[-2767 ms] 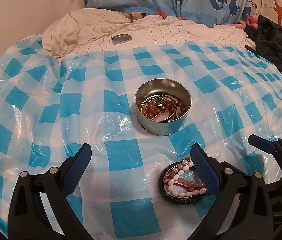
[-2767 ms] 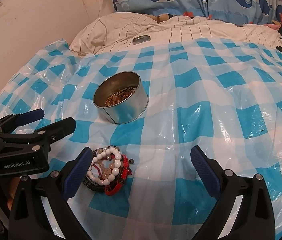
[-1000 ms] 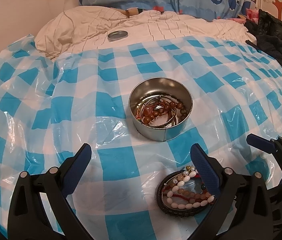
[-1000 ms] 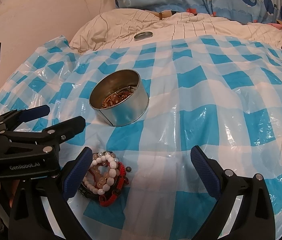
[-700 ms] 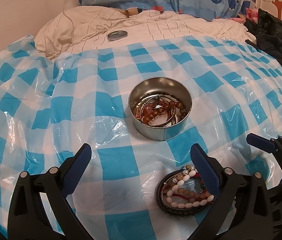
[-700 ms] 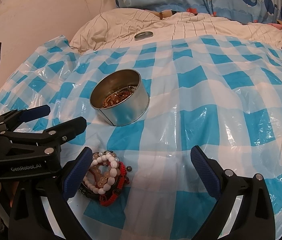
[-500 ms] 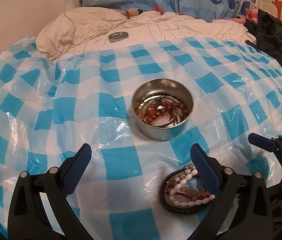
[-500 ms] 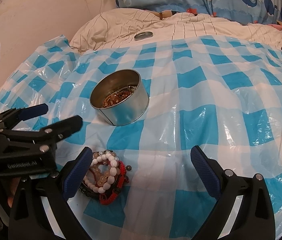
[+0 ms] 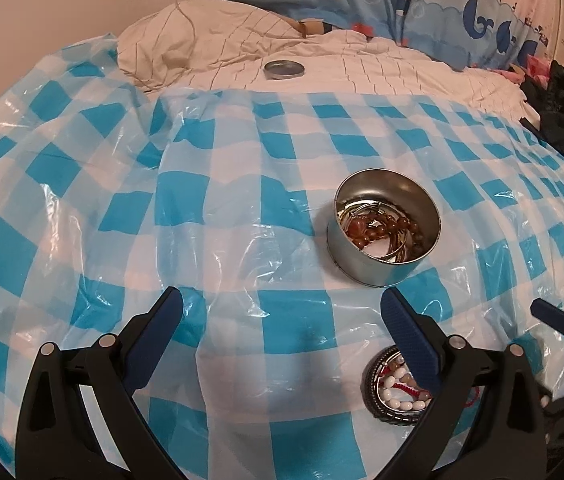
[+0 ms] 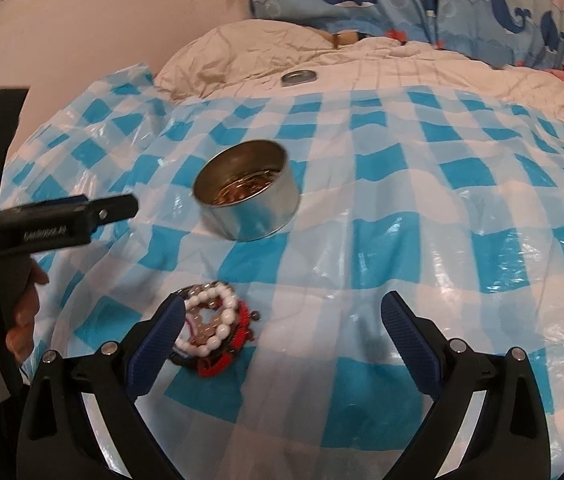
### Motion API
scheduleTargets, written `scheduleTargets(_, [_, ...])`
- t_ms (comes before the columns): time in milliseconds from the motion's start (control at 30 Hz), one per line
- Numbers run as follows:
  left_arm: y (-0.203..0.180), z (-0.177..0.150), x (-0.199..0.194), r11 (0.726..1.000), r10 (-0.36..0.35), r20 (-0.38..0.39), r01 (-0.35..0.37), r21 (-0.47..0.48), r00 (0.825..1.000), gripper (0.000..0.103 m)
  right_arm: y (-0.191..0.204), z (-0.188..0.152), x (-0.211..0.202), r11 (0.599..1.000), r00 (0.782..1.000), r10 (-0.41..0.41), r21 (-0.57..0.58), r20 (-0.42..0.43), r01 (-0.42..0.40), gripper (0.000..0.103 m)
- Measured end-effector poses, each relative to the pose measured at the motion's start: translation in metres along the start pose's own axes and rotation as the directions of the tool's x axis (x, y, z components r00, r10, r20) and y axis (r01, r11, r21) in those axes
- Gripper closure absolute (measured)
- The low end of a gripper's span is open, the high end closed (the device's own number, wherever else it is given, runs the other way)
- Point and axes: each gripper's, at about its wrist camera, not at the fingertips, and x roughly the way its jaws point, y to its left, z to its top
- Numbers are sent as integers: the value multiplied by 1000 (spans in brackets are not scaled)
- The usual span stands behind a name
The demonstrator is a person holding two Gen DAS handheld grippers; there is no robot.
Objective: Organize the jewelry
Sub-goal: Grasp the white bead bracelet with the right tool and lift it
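Some beads already lie in the tin (image 9: 386,232); a pile of bracelets (image 10: 214,332) waits on the checked sheet (image 9: 218,200) beside it. Left gripper (image 9: 282,332) and right gripper (image 10: 282,332) hover spread, empty.

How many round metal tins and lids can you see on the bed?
2. An open tin holding beads sits mid-sheet on the checked plastic sheet; a lid lies beyond it on the cream quilt. None seems hidden.

Bracelet pile (image 10: 212,334) lies before the tin (image 10: 247,194); lid (image 10: 299,77) behind.
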Motion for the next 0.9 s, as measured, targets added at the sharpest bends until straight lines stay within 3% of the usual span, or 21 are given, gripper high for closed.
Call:
scheduleTargets(67, [-2,-1,0,1000,3,-2,-3,11,1000,8,8,-1,2,999,1000,7,-34,5,-7,13])
scheduleTargets(100, [-2,-1,0,1000,3,-3,-3,14,1000,8,13,-3,3,998,1000,12,-59,11,-11,21])
scheduleTargets(233, [-3,0,-1,1000,0,-2,0,18,1000,8,22,-5,14,996,999,21,-81,-23,-23,36])
scheduleTargets(367, [-3,0,-1,1000,1,-3,-1,16,1000,8,22,-5,24,997,998,34,-68,-55,-38,61])
scheduleTargets(400, [-3,0,-1,1000,1,-3,-1,16,1000,8,21,-5,25,997,997,44,-61,-62,-48,74])
scheduleTargets(500, [-3,0,-1,1000,-1,-1,1,16,1000,8,22,-5,25,996,996,57,-58,-66,-61,94])
scheduleTargets(900, [-7,-1,-2,1000,3,-4,-3,25,1000,8,30,2,-16,990,993,89,-114,73,-81,95])
